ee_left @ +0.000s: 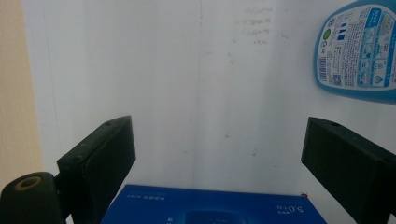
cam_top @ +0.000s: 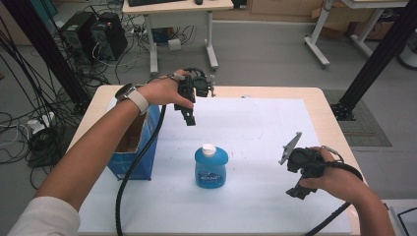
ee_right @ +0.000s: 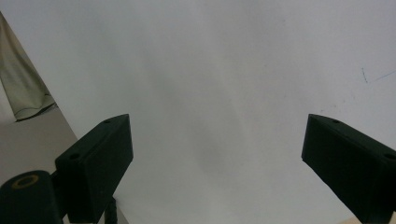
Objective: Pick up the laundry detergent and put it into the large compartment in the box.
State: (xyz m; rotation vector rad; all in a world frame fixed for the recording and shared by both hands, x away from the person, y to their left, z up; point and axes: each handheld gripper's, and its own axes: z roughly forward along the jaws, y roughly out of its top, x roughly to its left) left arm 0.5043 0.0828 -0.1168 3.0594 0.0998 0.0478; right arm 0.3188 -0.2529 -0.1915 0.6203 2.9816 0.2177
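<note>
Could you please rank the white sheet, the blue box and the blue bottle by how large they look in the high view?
1. white sheet, by far the largest.
2. blue box, open-topped, at the sheet's left edge.
3. blue bottle, smallest, standing mid-sheet.

Lab, computer towers (cam_top: 93,32), tangled cables (cam_top: 29,132)
</note>
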